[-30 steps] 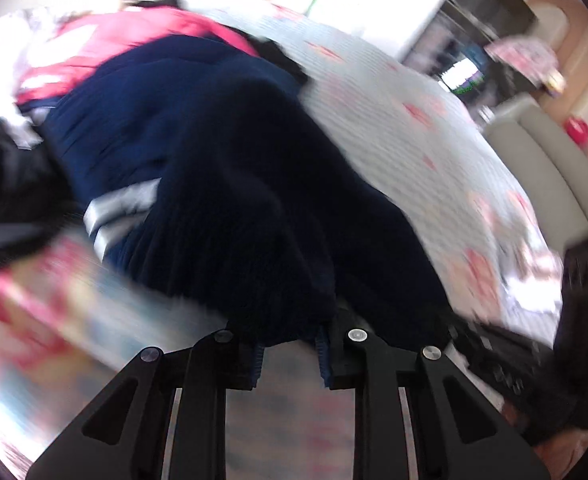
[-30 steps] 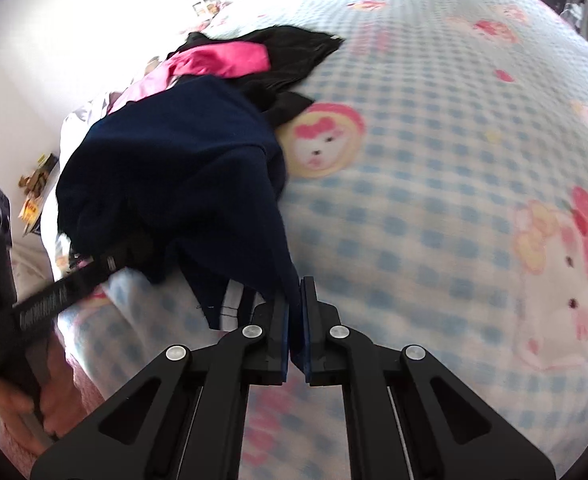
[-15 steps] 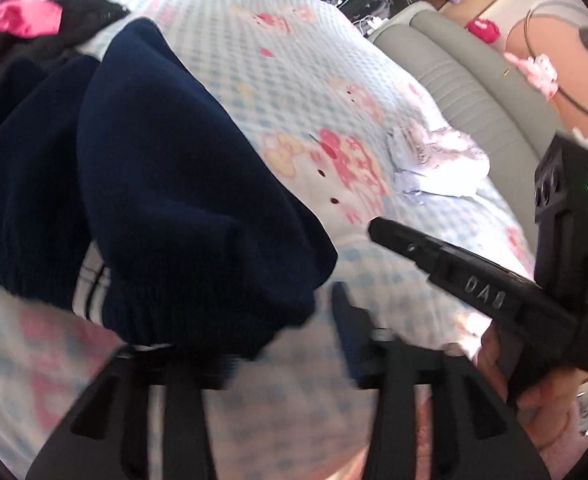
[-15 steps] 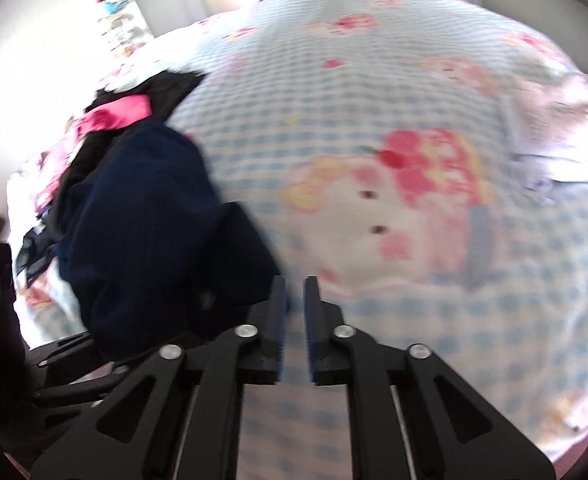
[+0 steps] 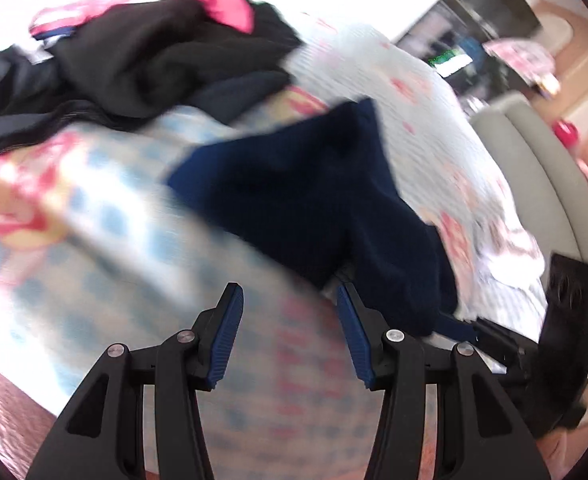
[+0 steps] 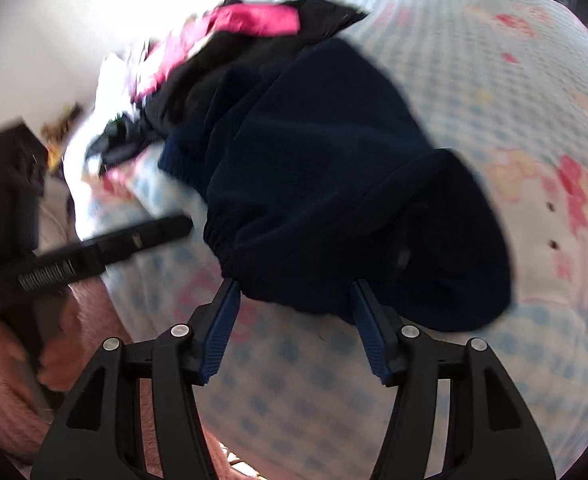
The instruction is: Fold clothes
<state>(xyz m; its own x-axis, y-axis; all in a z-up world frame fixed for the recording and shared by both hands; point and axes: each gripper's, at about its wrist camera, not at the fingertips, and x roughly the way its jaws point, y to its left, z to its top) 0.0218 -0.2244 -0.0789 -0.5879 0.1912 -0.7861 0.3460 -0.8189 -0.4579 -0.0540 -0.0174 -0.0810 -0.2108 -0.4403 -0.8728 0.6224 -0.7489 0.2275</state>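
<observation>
Navy garment [image 6: 333,184], blurred, perhaps folded, between gaping right tongs [image 6: 294,300].

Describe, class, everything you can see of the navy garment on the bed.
The navy garment is dark blue, soft and fleecy-looking, with a gathered elastic hem facing the camera. It lies crumpled on the blue-checked bedspread, its far edge against the black and pink clothes pile. Both grippers are open. The right gripper frames its hem; whether the fingers touch it is unclear.
</observation>
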